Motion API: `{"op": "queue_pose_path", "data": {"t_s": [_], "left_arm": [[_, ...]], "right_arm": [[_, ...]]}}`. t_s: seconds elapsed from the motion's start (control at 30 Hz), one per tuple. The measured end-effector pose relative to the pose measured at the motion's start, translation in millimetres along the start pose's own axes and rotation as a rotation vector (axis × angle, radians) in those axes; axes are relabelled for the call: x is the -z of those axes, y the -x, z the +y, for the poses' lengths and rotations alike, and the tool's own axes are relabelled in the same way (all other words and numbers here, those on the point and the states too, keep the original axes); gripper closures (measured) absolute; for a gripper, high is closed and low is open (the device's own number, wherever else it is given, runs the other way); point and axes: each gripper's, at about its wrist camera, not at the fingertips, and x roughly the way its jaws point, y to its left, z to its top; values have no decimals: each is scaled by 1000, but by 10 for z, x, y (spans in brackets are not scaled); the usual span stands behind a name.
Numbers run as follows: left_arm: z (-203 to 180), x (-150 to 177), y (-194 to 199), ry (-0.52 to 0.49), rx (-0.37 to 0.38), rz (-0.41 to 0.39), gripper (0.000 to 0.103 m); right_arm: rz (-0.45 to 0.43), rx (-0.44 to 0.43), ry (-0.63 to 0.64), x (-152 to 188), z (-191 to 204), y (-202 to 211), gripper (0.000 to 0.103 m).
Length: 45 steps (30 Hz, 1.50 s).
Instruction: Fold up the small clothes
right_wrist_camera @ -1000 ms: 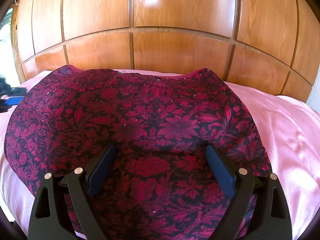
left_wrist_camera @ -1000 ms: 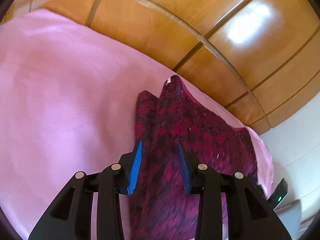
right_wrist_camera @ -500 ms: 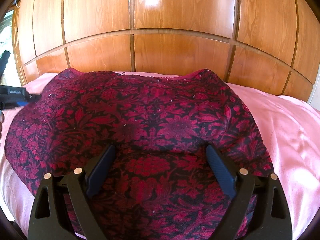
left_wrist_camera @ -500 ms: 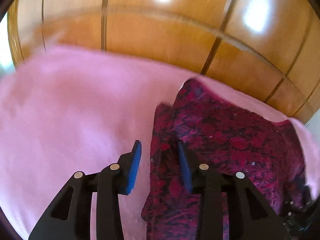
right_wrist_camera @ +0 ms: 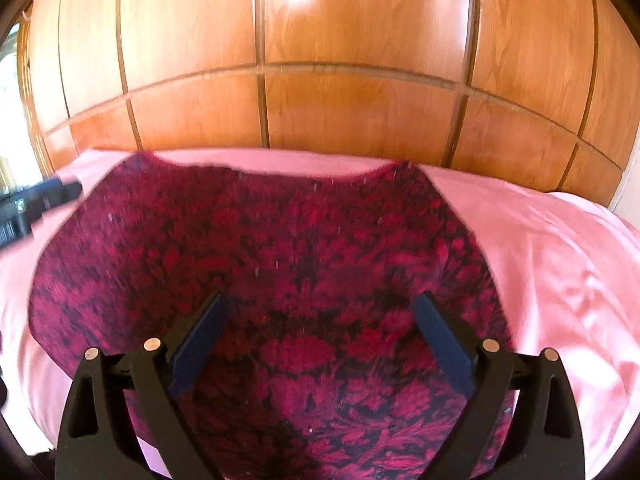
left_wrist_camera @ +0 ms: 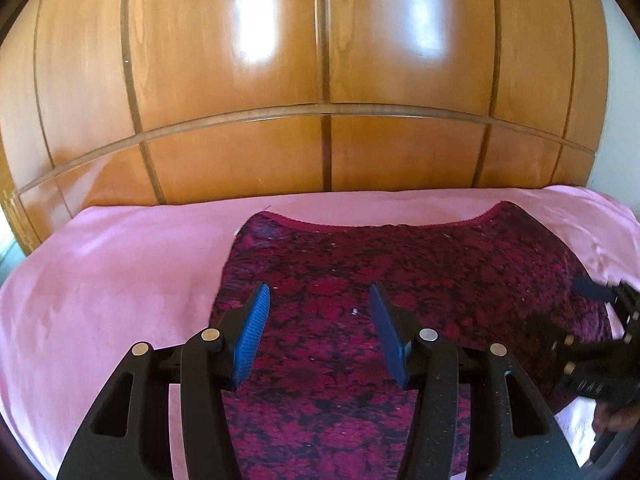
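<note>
Garment (left_wrist_camera: 400,280) flat on pink sheet (left_wrist_camera: 112,280), spread under both my claws. Left claw (left_wrist_camera: 318,312) opening, nothing in it. Right claw (right_wrist_camera: 320,332) wide, empty too. My worry: grab too deep, pinch sheet with cloth, fold drags crooked. Slippery sheet won't help.

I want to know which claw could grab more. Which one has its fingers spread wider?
The right claw: its fingers stand far apart over the red flowery cloth. The left claw is narrower, though its jaws are opening, nothing pinched between them.
</note>
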Motion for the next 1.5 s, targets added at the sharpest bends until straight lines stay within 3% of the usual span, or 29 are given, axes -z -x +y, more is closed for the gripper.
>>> {"op": "queue_pose_path", "data": {"t_s": [0.27, 0.57, 0.73, 0.9, 1.1, 1.2, 1.3, 1.4, 1.5], "left_arm": [[-81, 24, -68, -14, 15, 19, 52], [-54, 66, -169, -13, 15, 50, 52], [-20, 114, -318, 0, 16, 89, 52], [80, 207, -561, 55, 55, 164, 52], [165, 223, -570, 102, 93, 171, 51], [216, 232, -542, 124, 118, 167, 51], [238, 237, -514, 146, 127, 163, 51], [255, 231, -473, 168, 128, 164, 51], [267, 241, -398, 189, 124, 161, 51]], "right_arm": [[-12, 0, -14, -381, 27, -10, 8], [56, 59, -21, -535, -81, -362, 10], [137, 72, -58, -529, -269, -647, 10], [212, 31, -103, -464, -407, -954, 6], [201, -38, -141, -561, -528, -823, 6], [128, -92, -198, -630, -760, -546, 6], [65, -75, -288, -614, -1093, -347, 5], [77, -68, -401, -481, -1479, -369, 6], [116, -146, -488, -300, -1707, -480, 15]]}}
